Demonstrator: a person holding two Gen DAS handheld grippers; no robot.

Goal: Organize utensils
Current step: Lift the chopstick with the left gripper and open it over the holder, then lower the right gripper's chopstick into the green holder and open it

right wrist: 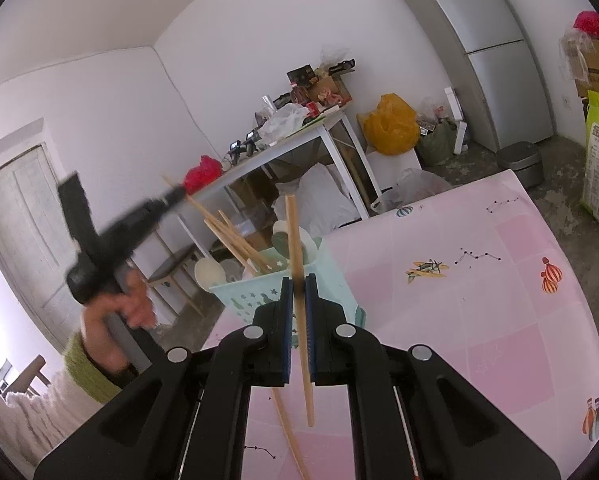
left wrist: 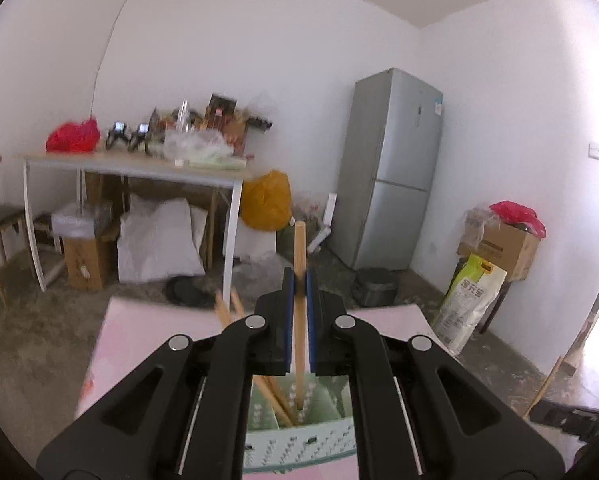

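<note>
In the left wrist view my left gripper is shut on an upright wooden chopstick whose lower end sits inside a mint-green utensil caddy. Other chopsticks lean left in that caddy. In the right wrist view my right gripper is shut on a second chopstick, held tilted above the pink table just in front of the caddy. The caddy also holds pale spoons. The left gripper appears blurred at the left, held by a hand with a green sleeve. One loose chopstick lies on the table.
Beyond the pink table's far edge are a cluttered white-legged table, a grey fridge, a dark rice cooker, a rice sack and cardboard boxes. A yellow bag sits on the floor.
</note>
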